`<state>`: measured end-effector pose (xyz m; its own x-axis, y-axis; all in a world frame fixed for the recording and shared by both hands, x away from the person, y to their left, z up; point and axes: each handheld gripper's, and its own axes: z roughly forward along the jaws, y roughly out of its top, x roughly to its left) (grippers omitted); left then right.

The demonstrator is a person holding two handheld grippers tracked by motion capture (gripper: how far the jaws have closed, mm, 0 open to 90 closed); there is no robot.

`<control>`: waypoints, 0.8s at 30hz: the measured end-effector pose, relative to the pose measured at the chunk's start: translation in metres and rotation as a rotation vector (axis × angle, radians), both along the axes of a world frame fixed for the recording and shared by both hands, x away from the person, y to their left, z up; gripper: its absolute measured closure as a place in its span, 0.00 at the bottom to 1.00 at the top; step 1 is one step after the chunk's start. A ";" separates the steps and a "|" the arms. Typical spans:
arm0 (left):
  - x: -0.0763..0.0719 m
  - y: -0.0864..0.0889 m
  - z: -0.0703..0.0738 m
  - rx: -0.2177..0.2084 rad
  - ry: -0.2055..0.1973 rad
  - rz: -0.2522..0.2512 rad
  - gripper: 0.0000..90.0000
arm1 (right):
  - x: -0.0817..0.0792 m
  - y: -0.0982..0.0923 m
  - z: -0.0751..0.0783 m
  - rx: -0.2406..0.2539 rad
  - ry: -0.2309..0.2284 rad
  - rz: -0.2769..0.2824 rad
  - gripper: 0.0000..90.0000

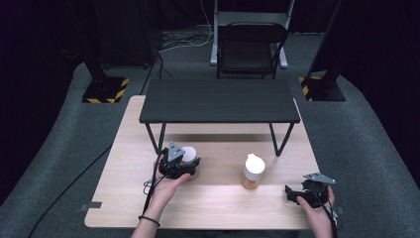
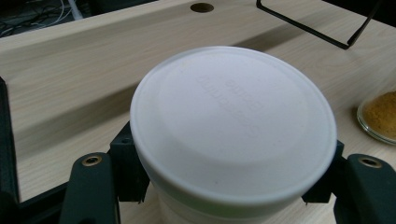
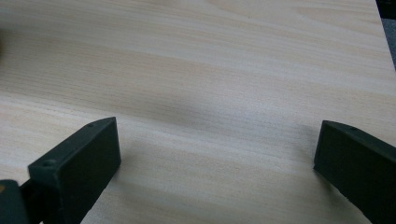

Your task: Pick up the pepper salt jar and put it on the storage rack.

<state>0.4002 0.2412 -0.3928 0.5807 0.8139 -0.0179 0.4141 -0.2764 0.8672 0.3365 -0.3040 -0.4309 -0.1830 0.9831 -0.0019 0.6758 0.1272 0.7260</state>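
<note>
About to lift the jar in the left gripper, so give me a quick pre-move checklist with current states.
1. Left gripper shut on the white-lidded jar, fingers either side just under the lid: ok.
2. Lid seated on the jar: looks level, ok.
3. How firm the grip is: cannot tell.
4. Second jar stands apart, to the right: ok.
5. Black shelf stands beyond the jar, its leg near: check clearance, cannot tell.
6. Right gripper open over bare table: ok.

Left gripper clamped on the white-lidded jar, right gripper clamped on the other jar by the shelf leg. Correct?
Not quite. The left gripper is clamped on the white-lidded jar, but the right gripper holds nothing: the right gripper view shows its jaws wide apart over bare table, away from the other jar.
</note>
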 end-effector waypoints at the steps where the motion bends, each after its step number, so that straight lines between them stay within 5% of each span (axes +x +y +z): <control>1: 0.000 0.000 0.000 0.000 0.000 0.000 0.37 | 0.000 0.000 0.000 0.000 0.000 0.000 0.00; 12: -0.003 0.008 0.011 0.000 0.009 -0.005 0.37 | 0.000 0.000 0.000 0.000 0.000 0.001 0.00; 24: -0.010 0.019 0.045 -0.016 -0.022 -0.009 0.37 | 0.000 0.000 0.000 0.000 0.000 0.001 0.00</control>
<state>0.3901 0.2601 -0.3481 0.5887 0.8081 -0.0184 0.3924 -0.2658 0.8805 0.3366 -0.3040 -0.4309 -0.1839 0.9829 -0.0018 0.6761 0.1279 0.7256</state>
